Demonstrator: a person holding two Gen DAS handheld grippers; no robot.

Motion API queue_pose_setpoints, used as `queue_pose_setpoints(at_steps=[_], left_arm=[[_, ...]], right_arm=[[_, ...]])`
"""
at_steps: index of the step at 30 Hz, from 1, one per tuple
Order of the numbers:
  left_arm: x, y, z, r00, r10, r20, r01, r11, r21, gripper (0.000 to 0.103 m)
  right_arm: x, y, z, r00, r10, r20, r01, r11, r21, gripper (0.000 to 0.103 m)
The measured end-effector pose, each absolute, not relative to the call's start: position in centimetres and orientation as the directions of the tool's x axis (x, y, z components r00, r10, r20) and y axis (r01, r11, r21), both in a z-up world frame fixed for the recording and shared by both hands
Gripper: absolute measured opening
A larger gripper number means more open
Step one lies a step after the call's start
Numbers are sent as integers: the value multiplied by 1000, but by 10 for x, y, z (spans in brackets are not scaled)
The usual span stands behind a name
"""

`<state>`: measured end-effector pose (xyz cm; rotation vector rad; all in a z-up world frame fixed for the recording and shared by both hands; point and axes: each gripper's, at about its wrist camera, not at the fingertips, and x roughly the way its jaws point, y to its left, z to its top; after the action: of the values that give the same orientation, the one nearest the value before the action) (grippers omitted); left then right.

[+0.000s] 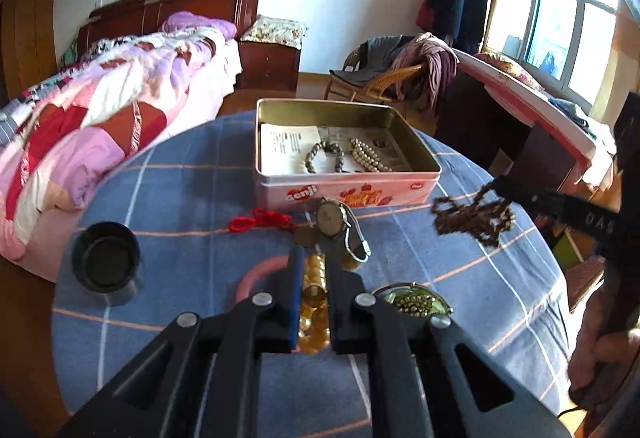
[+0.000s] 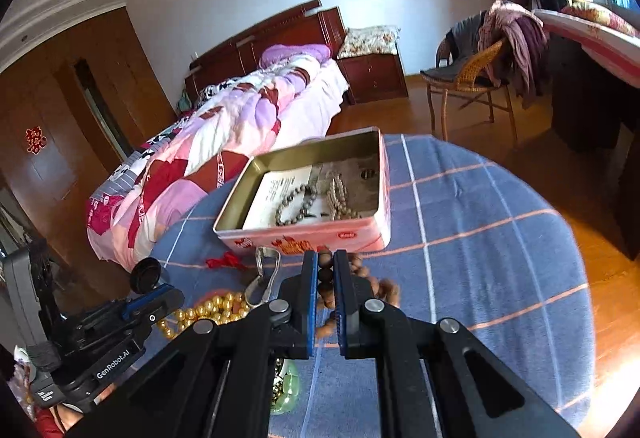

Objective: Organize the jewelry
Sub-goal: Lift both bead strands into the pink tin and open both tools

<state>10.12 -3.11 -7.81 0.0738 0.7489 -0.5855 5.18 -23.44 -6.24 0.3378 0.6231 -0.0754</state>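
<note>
An open pink tin [image 1: 400, 192] [image 2: 372, 234] stands on the blue checked table and holds a dark bead bracelet [image 1: 325, 154] [image 2: 294, 204] and a pearl strand [image 1: 366, 154] [image 2: 340, 198] on a paper sheet. My left gripper [image 1: 314, 258] is shut on a gold bead strand [image 1: 314, 302], low over the table. My right gripper [image 2: 325, 258] is shut on a brown wooden bead strand [image 2: 325, 274], which hangs in the air right of the tin in the left wrist view [image 1: 472, 218]. The gold beads [image 2: 208, 308] also show in the right wrist view.
A wristwatch [image 1: 332, 222] and a red cord [image 1: 260, 220] [image 2: 224, 262] lie in front of the tin. A pink bangle [image 1: 256, 274], a green dish of small beads [image 1: 416, 302] and a black cup [image 1: 106, 258] sit on the table. A bed stands left, a chair behind.
</note>
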Motion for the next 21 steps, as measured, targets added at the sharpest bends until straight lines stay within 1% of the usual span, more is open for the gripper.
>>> queue_pose_setpoints(at_steps=[6,13,14,15,19,21], left_arm=[[95,-23,-66,593,-491,-638,518,839,-165,11],[82,-16,-34,627,-524,-576,535,827,-170,11],[81,-15,-30,629,-532,-567,539,824,-176,10],[80,-15,-26,633,-539,-556,542,821,-179,6],[81,-14,-7,641,-560,-525,555,811,-186,6],[82,-15,-1,657,-553,-511,553,815,-171,6]], right_arm=[[38,-233,-46,831,19,-556,168,944,283,7],[20,-225,-18,865,6,-501,142,956,258,7],[19,-224,-15,868,6,-496,139,957,256,7],[18,-223,-11,871,5,-491,137,958,252,7],[17,-221,2,883,6,-469,119,964,237,7],[20,-222,6,886,4,-464,118,965,233,7]])
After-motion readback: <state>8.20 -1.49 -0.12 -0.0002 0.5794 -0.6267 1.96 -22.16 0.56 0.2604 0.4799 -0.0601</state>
